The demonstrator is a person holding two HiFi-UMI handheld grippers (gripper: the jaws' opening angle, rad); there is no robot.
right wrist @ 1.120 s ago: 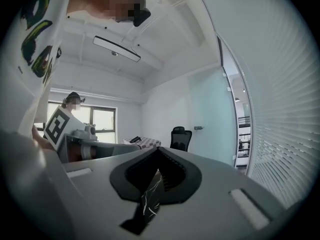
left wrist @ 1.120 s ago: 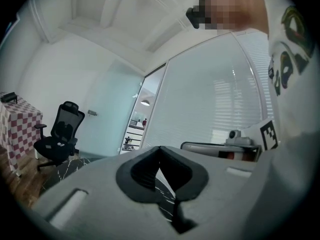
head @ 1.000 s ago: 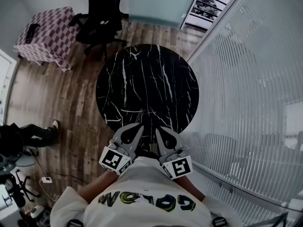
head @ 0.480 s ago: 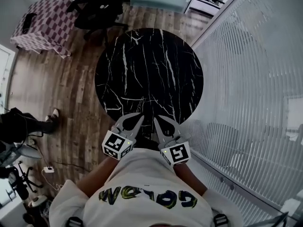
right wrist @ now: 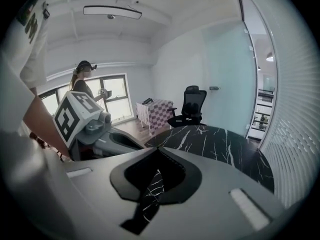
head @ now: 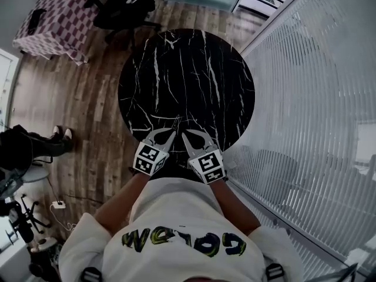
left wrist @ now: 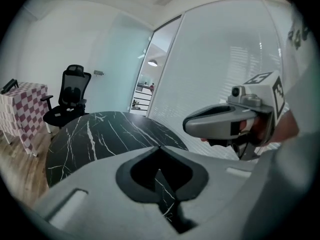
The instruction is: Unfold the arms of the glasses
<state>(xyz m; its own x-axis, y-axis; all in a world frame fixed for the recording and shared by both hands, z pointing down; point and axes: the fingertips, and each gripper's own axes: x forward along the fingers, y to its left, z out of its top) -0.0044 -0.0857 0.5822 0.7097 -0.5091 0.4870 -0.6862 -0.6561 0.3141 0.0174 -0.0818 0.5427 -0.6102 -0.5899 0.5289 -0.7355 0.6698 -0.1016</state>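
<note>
**A:** What writing is showing, starting close in?

**B:** The person's white shirt [head: 176,216] is carrying big yellow-green and dark lettering [head: 182,242] across the chest. It is showing upside down in the head view and looks like "GOLDEN", though I am not reading it with certainty. Each gripper is wearing a cube with black-and-white square markers, and those are patterns, not words.

**A:** And how are the tongs standing?

**B:** The left gripper [head: 174,133] is holding its jaws pressed together with nothing between them. In its own view only the table's veined black top is showing through the gap behind the tips. The right gripper [head: 184,135] is doing the same, jaws together and empty. Both are hanging side by side over the near edge of the table, with their tips leaning in toward each other and close together.

**A:** Where are the glasses lying relative to them?

**B:** I cannot tell, as no view is showing the glasses.

**A:** What is lying farther out?

**B:** The round black marble table [head: 188,69] is spreading out beyond the tips, white veins running across it. To the right a slatted glass wall [head: 311,98] is running alongside. Past the table's far rim a black office chair [head: 126,4] is standing on the wood floor. Left of the chair, something draped in a red-and-white checked cloth [head: 56,19] is standing. In the right gripper view a person [right wrist: 82,84] is standing by the windows.
</note>
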